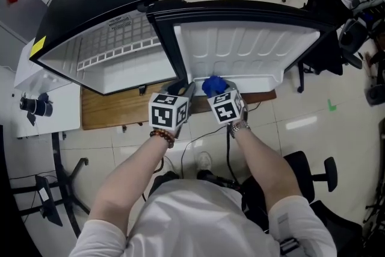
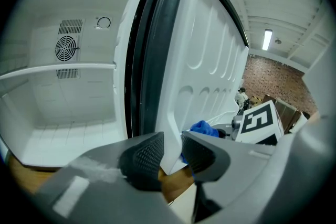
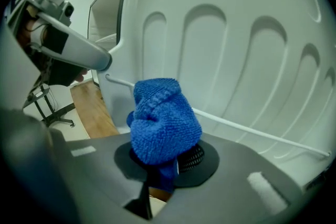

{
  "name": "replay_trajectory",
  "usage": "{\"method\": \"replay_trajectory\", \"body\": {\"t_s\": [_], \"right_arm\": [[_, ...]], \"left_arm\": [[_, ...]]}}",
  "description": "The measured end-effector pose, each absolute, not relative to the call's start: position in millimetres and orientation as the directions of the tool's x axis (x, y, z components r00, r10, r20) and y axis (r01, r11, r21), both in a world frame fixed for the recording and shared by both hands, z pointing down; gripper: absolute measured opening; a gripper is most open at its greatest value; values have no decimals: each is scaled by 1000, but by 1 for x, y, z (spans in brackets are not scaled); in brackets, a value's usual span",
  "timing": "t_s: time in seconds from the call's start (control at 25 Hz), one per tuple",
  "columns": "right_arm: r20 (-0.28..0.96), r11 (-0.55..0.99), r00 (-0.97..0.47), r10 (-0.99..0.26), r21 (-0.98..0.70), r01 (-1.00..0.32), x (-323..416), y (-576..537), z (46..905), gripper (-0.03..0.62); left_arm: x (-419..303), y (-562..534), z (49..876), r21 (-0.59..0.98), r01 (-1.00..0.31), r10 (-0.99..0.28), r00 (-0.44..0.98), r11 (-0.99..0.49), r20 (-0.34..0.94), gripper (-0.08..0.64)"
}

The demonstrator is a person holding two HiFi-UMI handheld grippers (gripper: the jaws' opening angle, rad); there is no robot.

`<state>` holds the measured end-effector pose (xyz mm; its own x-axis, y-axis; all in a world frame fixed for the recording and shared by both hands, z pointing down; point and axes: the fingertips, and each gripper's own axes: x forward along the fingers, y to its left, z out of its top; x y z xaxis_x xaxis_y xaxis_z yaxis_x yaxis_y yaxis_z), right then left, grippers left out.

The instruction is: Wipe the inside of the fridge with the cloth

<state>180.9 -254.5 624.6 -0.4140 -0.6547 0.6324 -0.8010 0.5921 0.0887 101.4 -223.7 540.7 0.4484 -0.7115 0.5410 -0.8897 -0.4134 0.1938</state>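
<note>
Blue nubbly cloth (image 3: 164,120), bunched into a lump, is grasped by its lower end in the clenched jaws of the right gripper (image 3: 170,165) and swells just above and ahead of their tips. Straight beyond it stands the white moulded plastic inner face of the open fridge door (image 3: 241,34), with a thin white rail (image 3: 252,134) running across close behind the cloth; whether cloth and door touch cannot be told. The left gripper (image 2: 172,157) has its jaws released and apart, straddling the door's near lower edge, one ribbed pad on either side. Left of those jaws opens the white inside of the small black fridge (image 2: 63,107), with a round fan grille (image 2: 66,49) on its back wall. Beneath the tips shows a brown wooden board (image 2: 176,183).
</note>
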Motion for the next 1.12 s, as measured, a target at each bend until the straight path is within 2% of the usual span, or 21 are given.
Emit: {"method": "replay_trajectory", "body": {"t_s": [1.12], "right_arm": [[675,339,-150,-723,156,-928,364,-279,628,60]], "left_arm": [[105,-225,545,198,-903,-721,424,-380,548,112]]}}
